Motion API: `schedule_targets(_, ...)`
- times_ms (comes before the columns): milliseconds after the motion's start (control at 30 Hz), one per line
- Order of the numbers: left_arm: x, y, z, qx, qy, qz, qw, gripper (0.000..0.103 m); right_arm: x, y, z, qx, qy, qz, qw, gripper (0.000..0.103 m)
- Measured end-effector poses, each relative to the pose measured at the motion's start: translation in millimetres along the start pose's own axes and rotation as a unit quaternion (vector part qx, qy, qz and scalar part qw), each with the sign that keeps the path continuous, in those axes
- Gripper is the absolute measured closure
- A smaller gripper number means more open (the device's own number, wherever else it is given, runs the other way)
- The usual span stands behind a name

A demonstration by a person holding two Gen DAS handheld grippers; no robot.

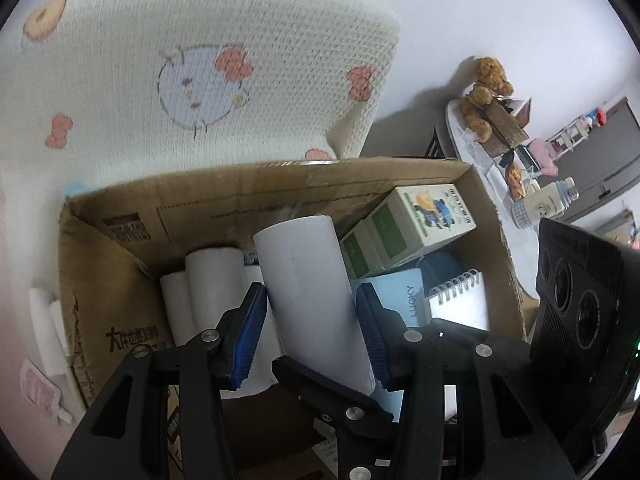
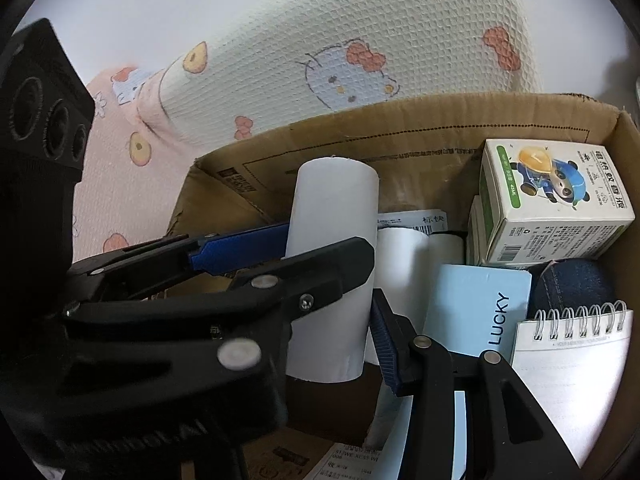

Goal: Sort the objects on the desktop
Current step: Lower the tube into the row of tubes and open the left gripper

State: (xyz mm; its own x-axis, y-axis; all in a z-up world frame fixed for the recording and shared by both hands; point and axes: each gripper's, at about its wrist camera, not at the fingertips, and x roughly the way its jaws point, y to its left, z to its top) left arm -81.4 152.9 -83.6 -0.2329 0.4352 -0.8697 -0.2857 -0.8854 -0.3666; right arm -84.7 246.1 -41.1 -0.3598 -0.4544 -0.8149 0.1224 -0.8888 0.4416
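Note:
A brown cardboard box (image 1: 120,248) holds the sorted items. My left gripper (image 1: 310,336) holds a white paper roll (image 1: 312,296) between its blue pads, over the box interior. In the right wrist view the same roll (image 2: 332,240) stands upright with the left gripper's fingers (image 2: 240,250) clamped on it. My right gripper (image 2: 320,340) is open, with one blue pad (image 2: 386,344) beside the roll's lower edge; its other finger is hidden behind the left gripper. Two more white rolls (image 1: 212,280) lie in the box.
In the box lie a panda-print carton (image 2: 556,204), a light blue "LUCKY" book (image 2: 476,308), a spiral notepad (image 2: 576,356) and a denim item (image 2: 572,284). A patterned cushion (image 1: 192,72) rises behind the box. A round table with a teddy bear (image 1: 486,92) stands far right.

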Motion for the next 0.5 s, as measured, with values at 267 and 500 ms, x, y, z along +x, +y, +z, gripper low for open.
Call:
schedule_targets(267,11.7,1.6,-2.5,0.006,0.017,0.009,0.9998,0.053,17.0,2.6,0.3,0.005,0.028,-0.016,0.999,0.061)
schedule_targets(500,27.2,1.8,-2.5,0.018,0.028,0.05,0.9982,0.055,18.6,6.0,2.1,-0.001,0.023,-0.024,0.999,0.061)
